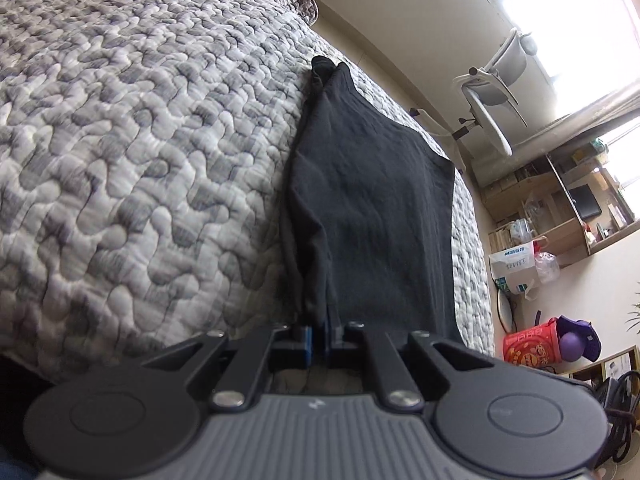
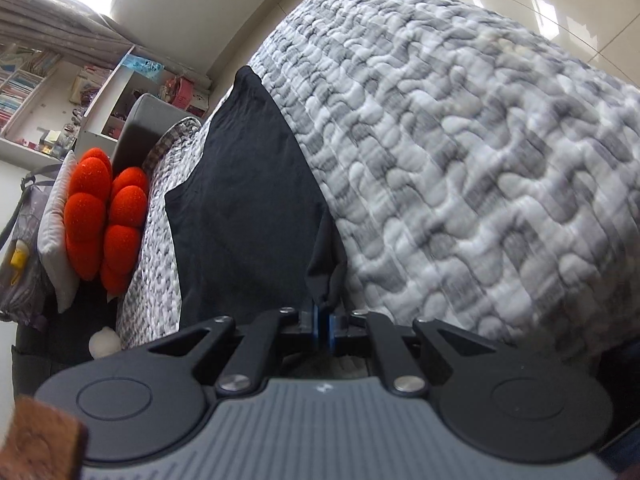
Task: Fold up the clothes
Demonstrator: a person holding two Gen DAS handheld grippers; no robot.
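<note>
A black garment [image 1: 372,208] lies stretched over the grey-and-white quilted bedcover [image 1: 132,152]. My left gripper [image 1: 319,340] is shut on the garment's near edge, where the cloth bunches into a fold between the blue pads. In the right wrist view the same black garment [image 2: 248,200] runs away from me along the bedcover [image 2: 460,160]. My right gripper [image 2: 323,330] is shut on a bunched corner of it. Both views are tilted, and the far end of the garment tapers to a gathered tip [image 1: 328,66].
A white office chair [image 1: 496,92] stands on the tiled floor beyond the bed, with wooden shelves [image 1: 560,208] and bags [image 1: 516,268] nearby. A red flower-shaped cushion [image 2: 104,212] and a grey pillow [image 2: 56,232] sit at the bed's head, shelving [image 2: 48,92] behind.
</note>
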